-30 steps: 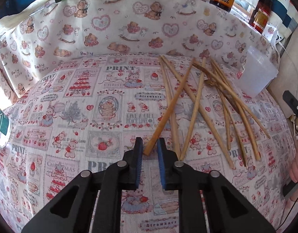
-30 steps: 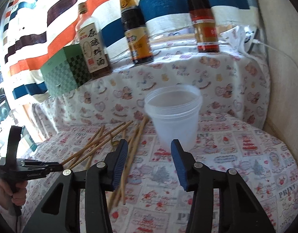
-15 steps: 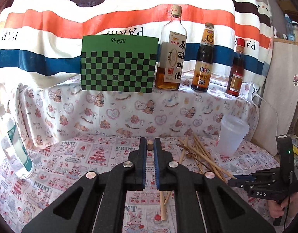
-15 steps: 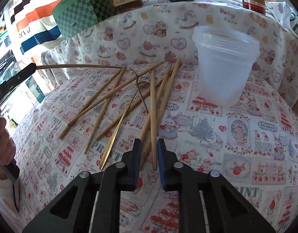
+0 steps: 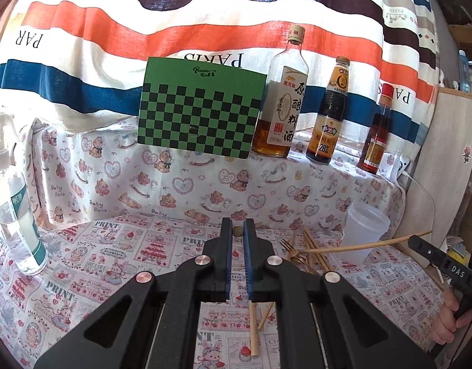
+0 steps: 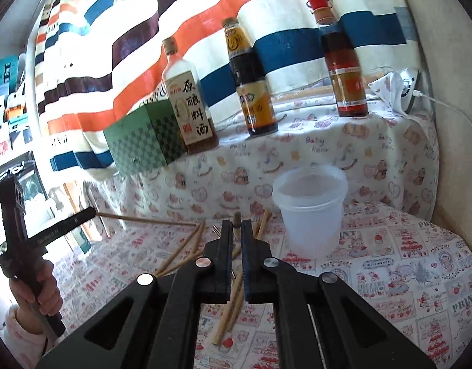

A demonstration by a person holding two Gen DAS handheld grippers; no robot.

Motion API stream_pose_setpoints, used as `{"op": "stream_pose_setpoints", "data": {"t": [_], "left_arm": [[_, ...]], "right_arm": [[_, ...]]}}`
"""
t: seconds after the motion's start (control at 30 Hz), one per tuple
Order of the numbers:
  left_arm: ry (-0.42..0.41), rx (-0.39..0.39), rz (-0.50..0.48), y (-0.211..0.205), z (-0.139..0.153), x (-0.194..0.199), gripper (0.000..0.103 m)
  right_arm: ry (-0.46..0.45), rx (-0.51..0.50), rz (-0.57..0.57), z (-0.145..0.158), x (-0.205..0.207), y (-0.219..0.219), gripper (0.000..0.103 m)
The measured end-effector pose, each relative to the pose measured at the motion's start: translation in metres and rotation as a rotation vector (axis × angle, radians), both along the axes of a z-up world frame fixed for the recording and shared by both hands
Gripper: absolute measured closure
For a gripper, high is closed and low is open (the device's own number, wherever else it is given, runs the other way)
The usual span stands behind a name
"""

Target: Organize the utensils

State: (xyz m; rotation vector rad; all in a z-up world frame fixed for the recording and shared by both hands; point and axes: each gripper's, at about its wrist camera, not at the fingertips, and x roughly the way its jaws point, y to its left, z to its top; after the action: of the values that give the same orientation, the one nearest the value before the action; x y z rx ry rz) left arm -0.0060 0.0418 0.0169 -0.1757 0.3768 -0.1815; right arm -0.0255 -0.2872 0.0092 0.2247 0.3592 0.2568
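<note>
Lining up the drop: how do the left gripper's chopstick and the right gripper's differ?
The left chopstick, in the left gripper, looks straight and sits well left of the cup. The right chopstick, in the right gripper, looks slightly bowed and crosses in front of the cup. Both are pale, roughly level, held clear of the tablecloth.
</note>
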Motion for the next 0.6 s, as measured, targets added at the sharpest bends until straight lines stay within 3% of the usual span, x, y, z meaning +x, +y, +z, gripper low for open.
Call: {"op": "stream_pose_setpoints", "data": {"t": [0.17, 0.3, 0.4, 0.6], "left_arm": [[0.001, 0.008, -0.008, -0.002, 0.000, 0.000, 0.097], [0.003, 0.059, -0.035, -0.013, 0.001, -0.002, 0.097], [0.031, 0.132, -0.027, -0.027, -0.003, -0.002, 0.097], [0.144, 0.200, -0.034, -0.044, -0.026, 0.015, 0.097]], "right_arm": [[-0.021, 0.006, -0.013, 0.008, -0.005, -0.005, 0.097], [-0.038, -0.026, -0.006, 0.008, -0.008, 0.000, 0.097], [-0.026, -0.045, -0.003, 0.006, -0.007, 0.002, 0.097], [0.034, -0.043, 0.012, -0.001, 0.002, 0.001, 0.097]]}}
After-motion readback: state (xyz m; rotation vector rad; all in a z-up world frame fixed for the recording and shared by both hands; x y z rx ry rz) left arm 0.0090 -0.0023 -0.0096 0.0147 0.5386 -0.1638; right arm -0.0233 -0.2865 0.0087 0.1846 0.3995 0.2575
